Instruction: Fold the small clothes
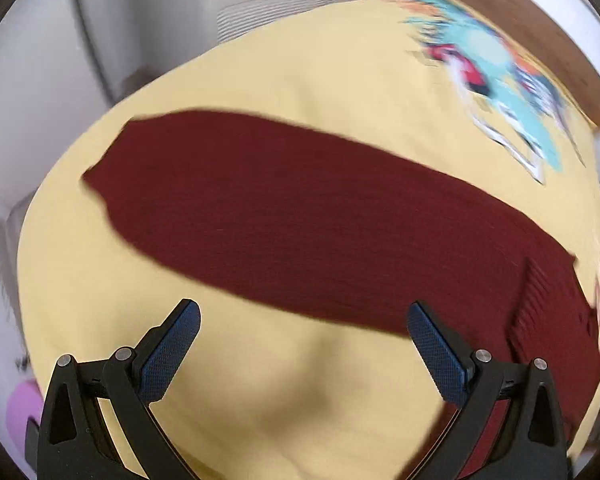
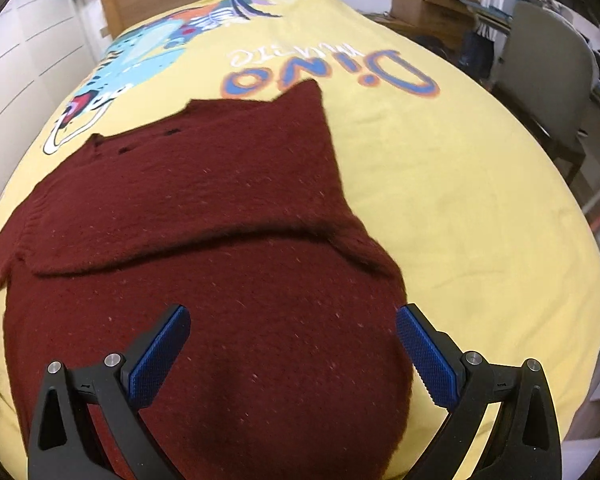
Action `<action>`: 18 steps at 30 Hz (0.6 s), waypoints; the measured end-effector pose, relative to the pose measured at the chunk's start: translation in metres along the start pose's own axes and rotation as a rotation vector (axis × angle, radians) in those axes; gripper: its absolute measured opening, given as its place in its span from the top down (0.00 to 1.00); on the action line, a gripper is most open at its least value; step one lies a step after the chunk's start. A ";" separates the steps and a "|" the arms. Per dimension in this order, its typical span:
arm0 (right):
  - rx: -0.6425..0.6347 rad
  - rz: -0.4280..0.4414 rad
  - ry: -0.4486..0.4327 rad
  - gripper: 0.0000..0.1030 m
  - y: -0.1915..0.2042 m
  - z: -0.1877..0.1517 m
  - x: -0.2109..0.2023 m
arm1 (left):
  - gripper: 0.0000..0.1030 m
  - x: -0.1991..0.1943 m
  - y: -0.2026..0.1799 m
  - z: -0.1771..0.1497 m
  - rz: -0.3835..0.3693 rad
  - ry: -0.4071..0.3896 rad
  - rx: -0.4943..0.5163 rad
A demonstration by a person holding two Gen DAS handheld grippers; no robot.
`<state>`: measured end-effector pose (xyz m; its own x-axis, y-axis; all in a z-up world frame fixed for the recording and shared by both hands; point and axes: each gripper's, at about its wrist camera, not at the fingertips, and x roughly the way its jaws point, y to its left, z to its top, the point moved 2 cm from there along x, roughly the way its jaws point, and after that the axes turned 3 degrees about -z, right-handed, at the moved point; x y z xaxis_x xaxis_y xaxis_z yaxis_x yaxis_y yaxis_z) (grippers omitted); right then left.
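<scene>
On the bed, spread over a yellow bedspread (image 2: 440, 184) printed with a cartoon dinosaur (image 2: 148, 52) and the word "Dino", lies a dark red knitted sweater (image 2: 228, 280). From the right wrist view, 1 part of the garment is already turned in: a flap, probably a sleeve or side panel, lies across the body and leaves a thick fold line running across the knit. From the left wrist view, a long strip of the same sweater (image 1: 300, 216) stretches out flat across the bedspread, with a ribbed hem or cuff at its right end.

Both tools are free of the cloth. The left claw (image 1: 303, 320) has its 2 blue-padded fingers well apart and hovers above bare yellow fabric just beside the sweater's near edge. The right claw (image 2: 293, 326) is likewise spread wide, poised over the lower body of the sweater and gripping nothing.

My reading is that the fold is partly done and this is a pause between grasps. The next move likely calls for each claw to drop to an edge of the knit, pinch through the layers and carry that edge over. The knit looks thick and soft, so a shallow pinch could slip or catch only the top layer.
</scene>
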<state>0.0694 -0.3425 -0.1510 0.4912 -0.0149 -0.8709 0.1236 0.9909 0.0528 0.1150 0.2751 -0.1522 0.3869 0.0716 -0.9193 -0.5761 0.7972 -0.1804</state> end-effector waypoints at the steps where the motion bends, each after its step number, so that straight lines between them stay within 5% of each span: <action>1: -0.007 -0.006 0.003 0.00 -0.001 -0.002 0.000 | 0.01 0.000 0.008 0.005 0.004 0.003 -0.016; 9: -0.005 -0.043 -0.005 0.00 -0.010 -0.001 -0.004 | 0.01 0.011 0.058 0.040 -0.014 0.015 -0.186; 18: -0.028 -0.095 0.018 0.00 -0.012 -0.003 0.000 | 0.01 0.046 0.096 0.038 -0.032 0.099 -0.319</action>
<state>0.0646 -0.3542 -0.1529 0.4629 -0.1071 -0.8799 0.1445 0.9885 -0.0443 0.1049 0.3775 -0.1987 0.3455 -0.0215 -0.9382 -0.7672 0.5692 -0.2956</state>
